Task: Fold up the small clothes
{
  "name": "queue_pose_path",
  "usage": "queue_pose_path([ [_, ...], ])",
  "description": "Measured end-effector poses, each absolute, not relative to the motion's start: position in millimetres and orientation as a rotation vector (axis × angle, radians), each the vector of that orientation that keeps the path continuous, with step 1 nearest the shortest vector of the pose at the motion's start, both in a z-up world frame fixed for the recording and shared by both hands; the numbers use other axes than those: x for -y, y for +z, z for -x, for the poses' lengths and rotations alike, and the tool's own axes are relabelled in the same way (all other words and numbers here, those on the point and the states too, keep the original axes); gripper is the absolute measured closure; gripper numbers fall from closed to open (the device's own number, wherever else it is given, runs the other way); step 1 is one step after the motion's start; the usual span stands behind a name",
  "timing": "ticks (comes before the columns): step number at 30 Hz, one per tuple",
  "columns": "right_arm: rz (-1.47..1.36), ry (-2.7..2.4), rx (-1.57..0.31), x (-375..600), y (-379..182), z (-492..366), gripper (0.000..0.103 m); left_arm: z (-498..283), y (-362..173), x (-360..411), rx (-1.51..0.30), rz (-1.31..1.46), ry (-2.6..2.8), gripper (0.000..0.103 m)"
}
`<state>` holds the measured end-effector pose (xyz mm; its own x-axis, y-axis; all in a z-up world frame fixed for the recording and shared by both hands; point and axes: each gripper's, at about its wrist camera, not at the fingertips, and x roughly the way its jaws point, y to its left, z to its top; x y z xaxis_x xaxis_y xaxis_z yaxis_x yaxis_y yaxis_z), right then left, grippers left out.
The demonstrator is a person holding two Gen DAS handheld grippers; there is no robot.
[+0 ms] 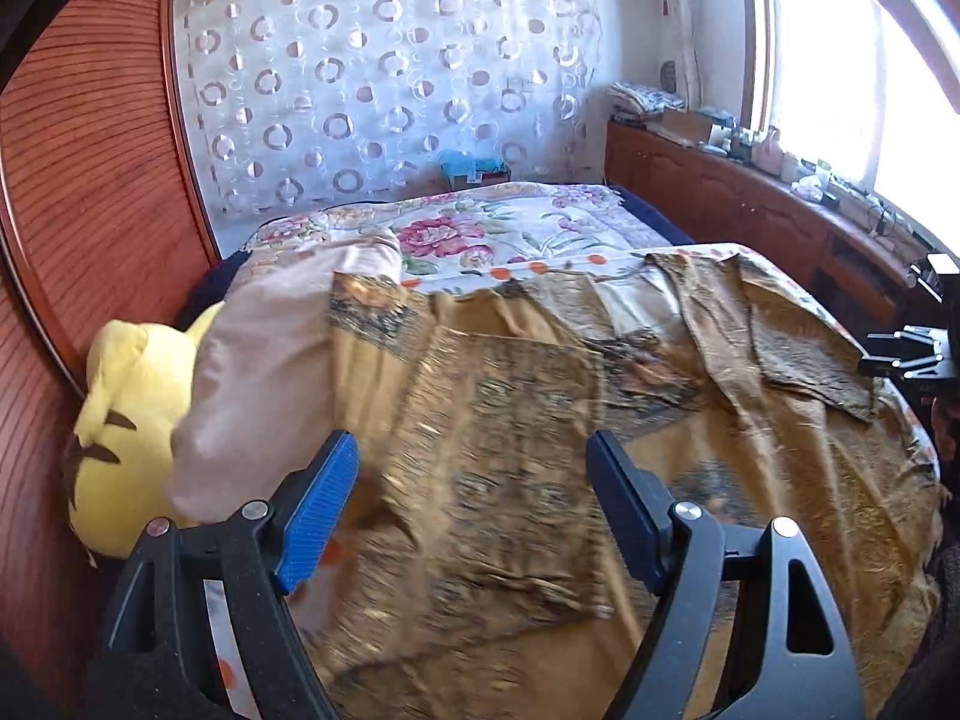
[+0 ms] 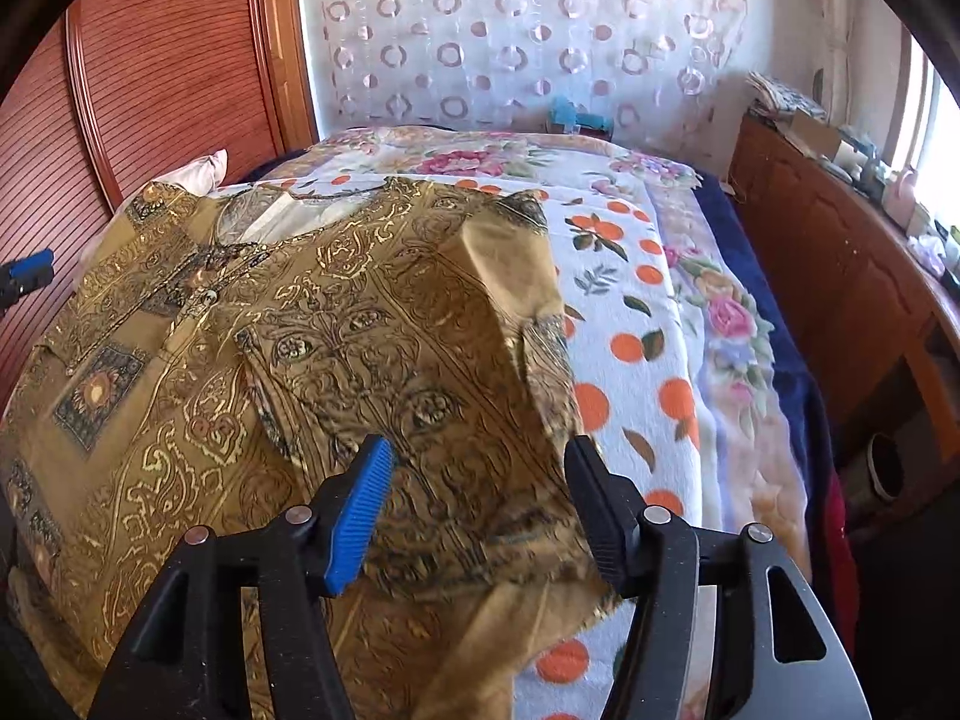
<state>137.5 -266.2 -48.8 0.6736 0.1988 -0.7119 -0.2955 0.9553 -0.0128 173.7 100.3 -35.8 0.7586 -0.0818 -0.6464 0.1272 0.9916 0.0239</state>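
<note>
A: Setting: a bed [image 2: 660, 324] under an orange-print blanket, with a plush [image 1: 120, 420] and pillow [image 1: 264, 372] at left. Where is the shirt [image 2: 300, 324]?

B: Spread flat mid-bed, long axis across it. The left gripper [image 1: 471, 504] and right gripper [image 2: 477, 504] hang above folded sleeves, fingers spread, holding nothing. No containers appear.

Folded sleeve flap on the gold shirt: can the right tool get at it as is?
Probably yes. The right tool is open and nothing shows between it and the folded sleeve flap of the gold shirt. The left tool is off to the side.
</note>
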Motion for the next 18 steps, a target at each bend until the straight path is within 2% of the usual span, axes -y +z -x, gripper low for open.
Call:
queue_pose_path([
  [5, 0.153, 0.275, -0.772, 254, -41, -168, 0.028, -207, -44, -112, -0.757, -0.116, -0.082, 0.024],
  [13, 0.201, 0.255, -0.807, 244, -51, -234, 0.027, -251, -59, -135, -0.824, -0.075, -0.098, 0.025],
  [18, 0.178, 0.259, -0.838, 246, -54, -268, 0.027, -266, -63, -147, -0.848, -0.045, -0.12, 0.033],
])
